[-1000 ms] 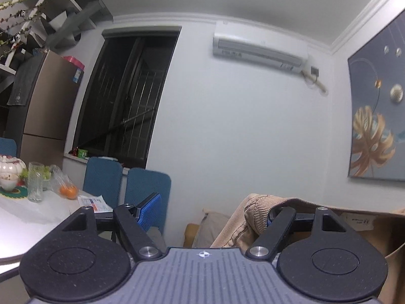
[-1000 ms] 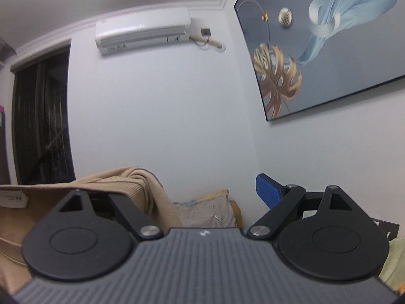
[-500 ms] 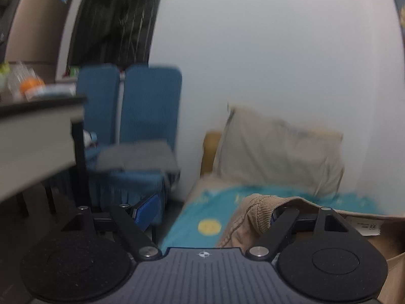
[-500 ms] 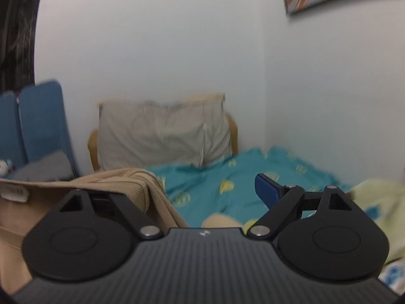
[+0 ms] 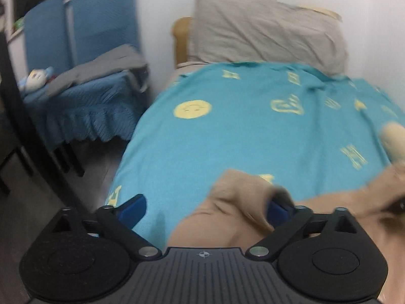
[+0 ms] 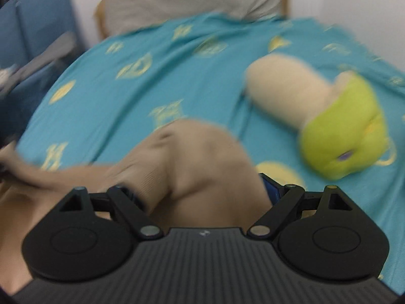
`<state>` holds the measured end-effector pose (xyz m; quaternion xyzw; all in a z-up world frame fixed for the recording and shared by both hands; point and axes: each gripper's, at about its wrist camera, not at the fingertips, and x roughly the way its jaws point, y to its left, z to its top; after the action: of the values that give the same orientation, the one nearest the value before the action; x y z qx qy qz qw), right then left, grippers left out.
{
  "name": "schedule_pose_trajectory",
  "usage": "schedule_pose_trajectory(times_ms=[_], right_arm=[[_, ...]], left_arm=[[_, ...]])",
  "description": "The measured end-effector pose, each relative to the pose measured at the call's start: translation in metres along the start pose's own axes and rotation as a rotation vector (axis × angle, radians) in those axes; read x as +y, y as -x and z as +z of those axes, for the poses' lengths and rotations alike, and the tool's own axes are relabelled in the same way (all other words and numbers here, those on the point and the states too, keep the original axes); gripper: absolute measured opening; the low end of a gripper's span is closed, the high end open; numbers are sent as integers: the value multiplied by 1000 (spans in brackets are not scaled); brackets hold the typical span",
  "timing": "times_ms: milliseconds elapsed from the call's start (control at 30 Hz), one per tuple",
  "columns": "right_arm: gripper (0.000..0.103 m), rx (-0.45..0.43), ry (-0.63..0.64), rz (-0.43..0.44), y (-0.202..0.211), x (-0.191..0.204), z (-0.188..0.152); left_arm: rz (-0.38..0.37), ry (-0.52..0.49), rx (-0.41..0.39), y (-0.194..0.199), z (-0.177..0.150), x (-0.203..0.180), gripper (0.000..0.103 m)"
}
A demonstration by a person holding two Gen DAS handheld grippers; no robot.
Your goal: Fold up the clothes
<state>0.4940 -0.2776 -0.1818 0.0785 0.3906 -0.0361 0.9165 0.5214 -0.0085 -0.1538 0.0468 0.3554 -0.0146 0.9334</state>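
- The left gripper [image 5: 205, 209] is seen with its jaws opening, spread wide; its blue left finger [image 5: 133, 209] stands clear over the bedsheet, touching nothing.
- The blue right finger of the left gripper [image 5: 278, 209] is partly draped by a fold of the tan garment [image 5: 227, 215]; no pinch between the two pads is shown, so the cloth is only hung over one finger.
- The right gripper [image 6: 200, 190] is seen with its jaws held wide apart, and a thick bunch of the tan garment [image 6: 197, 157] fills the gap between them.
- Both fingers of the right gripper are mostly hidden by cloth; only a sliver of the blue right finger [image 6: 272, 190] is visible, so whether the pads press on the cloth cannot be told.
- The tan garment is stretched between the two grippers, low over the near part of the bed, and it spreads out of frame at the lower right of the left wrist view.
- The teal bedsheet [image 5: 253, 131], printed with yellow shapes, is seen beneath and beyond the garment.
- A plush toy [image 6: 329, 121], cream and lime green, is seen lying on the sheet, to the right of the garment and apart from it.
- A grey pillow [image 5: 265, 33] is propped at the head of the bed against the white wall.
- Blue chairs [image 5: 83, 30] with a grey cloth on the seat are placed left of the bed.
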Motion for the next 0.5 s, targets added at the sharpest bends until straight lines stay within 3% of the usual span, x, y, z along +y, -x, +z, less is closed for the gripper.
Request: schedule_pose_trajectory(times_ms=[167,300,500], right_arm=[[87,-67,15,60,58,10,-2],[87,-137,8,63,126,17,-25],[87,-203,-6,42,235,24,-94]], left_arm=[[-53,-5,-13,58,1,-5,103],[-80,40,-78,128,-15,-11,103],[-80,43,-143,218,-83,-50,103]])
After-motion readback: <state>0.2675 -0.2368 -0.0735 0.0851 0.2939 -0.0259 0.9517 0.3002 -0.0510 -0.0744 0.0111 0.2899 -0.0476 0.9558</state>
